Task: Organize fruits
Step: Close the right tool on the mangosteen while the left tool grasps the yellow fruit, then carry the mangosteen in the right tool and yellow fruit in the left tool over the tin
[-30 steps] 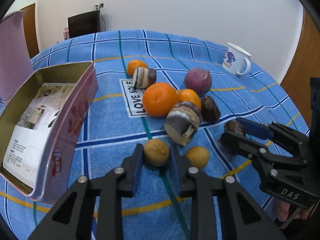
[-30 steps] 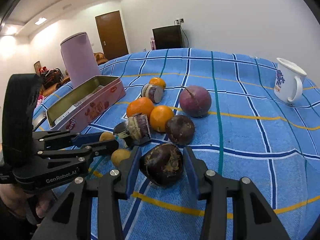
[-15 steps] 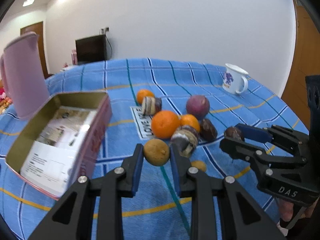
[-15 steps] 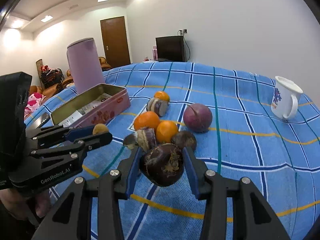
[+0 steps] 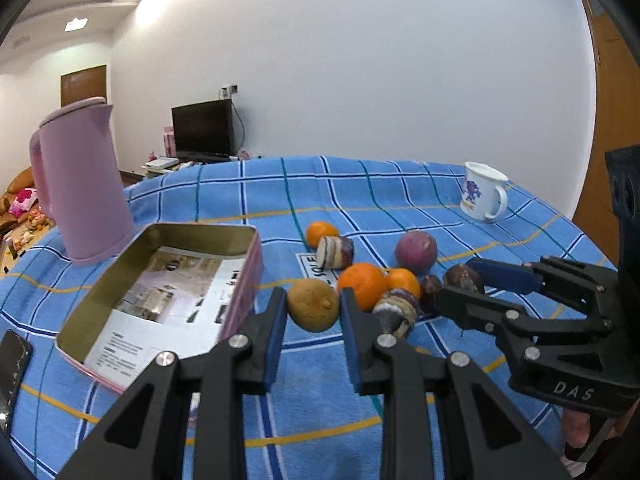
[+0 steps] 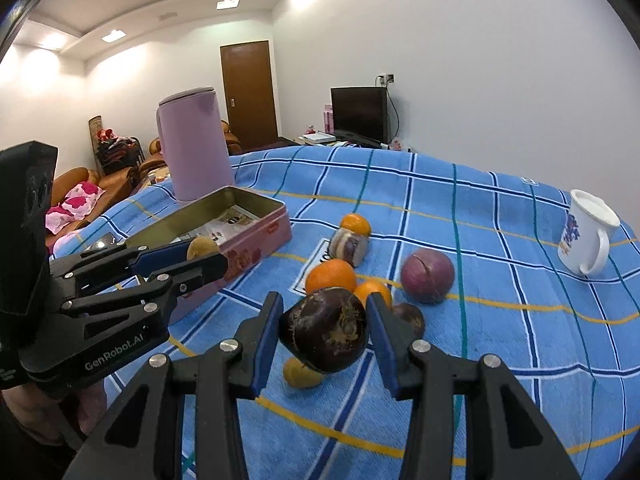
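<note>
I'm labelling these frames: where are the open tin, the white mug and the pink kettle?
open tin [image 5: 256, 264], left wrist view, its pink side wall.
white mug [image 6: 580, 236], right wrist view, its body.
pink kettle [image 5: 84, 184], left wrist view, its body.

Phone [image 5: 12, 376] cut by the left edge; print on the tin's paper [image 5: 168, 304] illegible

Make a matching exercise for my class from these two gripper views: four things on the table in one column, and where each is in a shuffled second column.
Things:
1. yellow-brown fruit
2. dark purple fruit
3. white mug
4. pink kettle

Places:
A. standing behind the open tin
B. held in the right gripper
C. standing alone at the far right of the blue cloth
D. held in the left gripper

Pairs: 1-D, 2-B, 3-C, 4-A
</note>
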Demonstrator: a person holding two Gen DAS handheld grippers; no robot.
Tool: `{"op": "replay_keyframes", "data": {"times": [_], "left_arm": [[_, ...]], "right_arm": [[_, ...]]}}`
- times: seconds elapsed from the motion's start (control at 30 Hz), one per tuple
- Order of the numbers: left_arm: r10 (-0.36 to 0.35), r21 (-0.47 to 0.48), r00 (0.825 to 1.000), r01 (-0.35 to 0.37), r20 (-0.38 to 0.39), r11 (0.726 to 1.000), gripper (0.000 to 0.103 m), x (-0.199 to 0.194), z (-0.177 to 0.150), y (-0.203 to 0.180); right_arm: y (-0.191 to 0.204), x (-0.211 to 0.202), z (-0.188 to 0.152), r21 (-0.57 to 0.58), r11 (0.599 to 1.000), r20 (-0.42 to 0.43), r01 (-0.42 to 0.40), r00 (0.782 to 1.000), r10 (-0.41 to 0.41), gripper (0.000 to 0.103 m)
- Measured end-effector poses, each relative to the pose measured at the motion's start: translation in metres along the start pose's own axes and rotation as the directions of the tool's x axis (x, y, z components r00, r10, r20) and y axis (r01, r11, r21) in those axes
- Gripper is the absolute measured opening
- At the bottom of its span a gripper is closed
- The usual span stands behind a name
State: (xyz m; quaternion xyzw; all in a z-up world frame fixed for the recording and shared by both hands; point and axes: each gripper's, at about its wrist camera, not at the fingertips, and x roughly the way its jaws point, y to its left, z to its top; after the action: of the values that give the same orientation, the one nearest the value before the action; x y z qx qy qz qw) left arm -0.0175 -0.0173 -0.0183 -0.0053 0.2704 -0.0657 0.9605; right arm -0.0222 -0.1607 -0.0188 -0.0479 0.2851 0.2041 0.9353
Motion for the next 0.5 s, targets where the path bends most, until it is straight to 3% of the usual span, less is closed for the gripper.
{"op": "replay_keyframes", "data": {"times": [0.5], "left_arm": [[0.069,-0.024,0.997,-0.069,0.016,0.997,0.028,-0.005,0.003,0.025]], "right_arm": [[0.024,0.014,0.021,-0.065,0.997,-0.006,-0.033,0.999,0.033,0.045]]}}
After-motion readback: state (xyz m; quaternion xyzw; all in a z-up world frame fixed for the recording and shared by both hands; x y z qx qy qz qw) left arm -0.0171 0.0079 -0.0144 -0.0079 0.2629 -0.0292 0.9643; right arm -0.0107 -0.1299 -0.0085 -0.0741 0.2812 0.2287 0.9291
